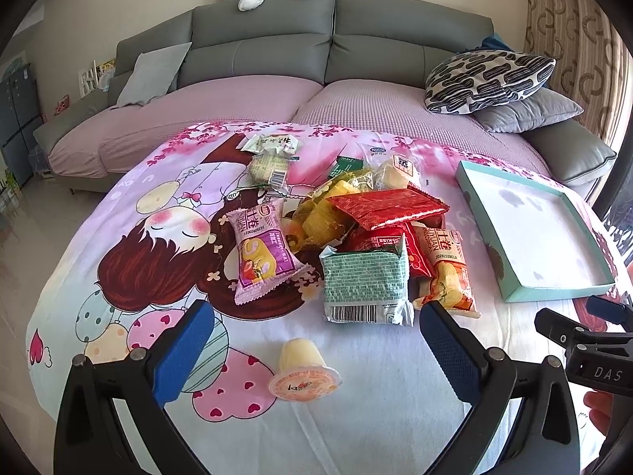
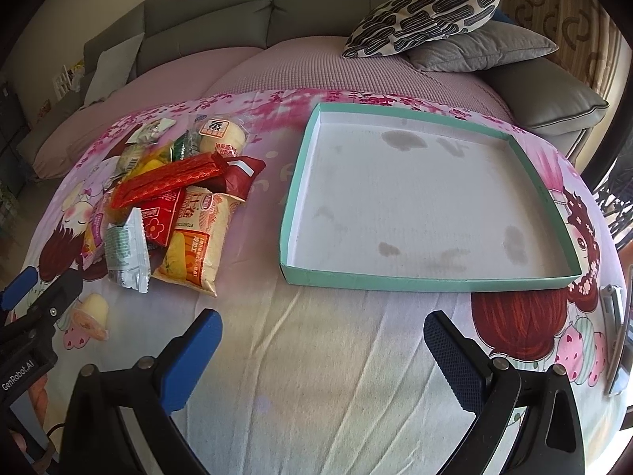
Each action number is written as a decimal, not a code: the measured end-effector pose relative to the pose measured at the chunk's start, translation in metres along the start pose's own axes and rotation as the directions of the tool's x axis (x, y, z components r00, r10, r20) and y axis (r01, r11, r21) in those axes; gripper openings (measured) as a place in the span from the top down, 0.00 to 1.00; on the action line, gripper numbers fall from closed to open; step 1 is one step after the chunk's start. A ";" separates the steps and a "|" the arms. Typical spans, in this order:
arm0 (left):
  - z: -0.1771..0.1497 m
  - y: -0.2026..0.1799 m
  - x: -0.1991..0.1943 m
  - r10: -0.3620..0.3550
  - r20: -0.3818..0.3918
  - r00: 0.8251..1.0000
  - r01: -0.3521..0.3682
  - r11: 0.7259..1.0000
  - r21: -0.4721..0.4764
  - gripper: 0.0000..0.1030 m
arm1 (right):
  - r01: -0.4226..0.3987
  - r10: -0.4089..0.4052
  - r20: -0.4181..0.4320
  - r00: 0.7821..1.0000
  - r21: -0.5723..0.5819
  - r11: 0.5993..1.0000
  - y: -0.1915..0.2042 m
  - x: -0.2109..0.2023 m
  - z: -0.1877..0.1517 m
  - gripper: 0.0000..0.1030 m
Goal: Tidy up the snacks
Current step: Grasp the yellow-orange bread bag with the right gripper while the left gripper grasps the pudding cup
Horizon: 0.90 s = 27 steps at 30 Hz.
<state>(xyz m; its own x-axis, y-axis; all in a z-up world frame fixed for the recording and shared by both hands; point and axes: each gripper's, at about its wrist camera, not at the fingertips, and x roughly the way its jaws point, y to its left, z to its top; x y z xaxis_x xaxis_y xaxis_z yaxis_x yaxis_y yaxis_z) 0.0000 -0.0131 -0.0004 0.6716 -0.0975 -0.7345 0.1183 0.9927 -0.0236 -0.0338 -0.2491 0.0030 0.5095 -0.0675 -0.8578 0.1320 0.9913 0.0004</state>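
On the cartoon-printed cloth surface point(image 1: 356, 415), from left to right: the left hand-held gripper point(image 1: 316, 340) hangs released, blue pads spread wide and empty, over a small pale-yellow jelly cup with an orange foil lid point(image 1: 302, 372); beyond it lies the loose heap of wrapped snack packets point(image 1: 368, 237), untouched; the shallow square teal-rimmed cardboard tray point(image 2: 427, 279) sits well apart to the right, holding nothing; the right hand-held gripper point(image 2: 322, 348) is likewise released and empty, near the tray's front wall. The task appears at its opening step, and the next move probably calls for lowering the left pads around the jelly cup, closing gently, then carrying it rightward into the tray.
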 end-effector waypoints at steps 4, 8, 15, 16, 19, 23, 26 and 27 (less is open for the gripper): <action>-0.001 0.002 0.001 -0.011 -0.005 1.000 0.011 1.000 -0.008 0.00 | -0.006 0.006 0.000 1.000 -0.004 1.000 0.002 0.002 0.000 0.00; -0.002 0.006 0.002 -0.035 -0.005 0.999 0.034 0.999 -0.039 0.00 | -0.012 0.012 0.019 1.000 0.000 1.000 0.004 0.002 0.002 0.00; -0.002 0.014 0.005 -0.006 -0.023 1.000 0.006 1.000 -0.026 0.00 | -0.069 0.069 0.082 0.994 -0.003 0.998 0.021 0.004 0.014 0.00; -0.003 0.015 0.007 0.010 -0.032 0.999 -0.010 1.000 -0.021 0.00 | -0.077 0.079 0.087 0.993 -0.022 0.997 0.027 0.006 0.015 0.00; -0.007 0.020 0.014 0.032 -0.064 0.997 -0.033 0.999 -0.016 0.00 | -0.096 0.103 0.099 0.990 -0.074 0.993 0.045 0.008 0.018 0.00; -0.013 0.028 0.021 0.009 -0.099 0.995 -0.012 0.999 -0.038 0.01 | -0.129 0.142 0.116 0.983 -0.114 0.985 0.064 0.012 0.022 0.01; -0.016 0.030 0.026 -0.012 -0.122 0.992 0.007 0.999 -0.037 0.12 | -0.141 0.154 0.105 0.982 -0.122 0.982 0.074 0.019 0.024 0.12; -0.017 0.029 0.028 -0.017 -0.132 0.991 0.013 0.999 -0.036 0.14 | -0.141 0.153 0.097 0.983 -0.118 0.983 0.076 0.022 0.025 0.15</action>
<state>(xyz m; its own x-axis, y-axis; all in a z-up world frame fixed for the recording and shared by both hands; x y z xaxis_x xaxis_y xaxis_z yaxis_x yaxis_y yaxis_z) 0.0100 0.0145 -0.0336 0.5673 -0.1044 -0.8169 0.1006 0.9933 -0.0571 0.0087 -0.1785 -0.0029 0.6035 0.0744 -0.7939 -0.0428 0.9972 0.0609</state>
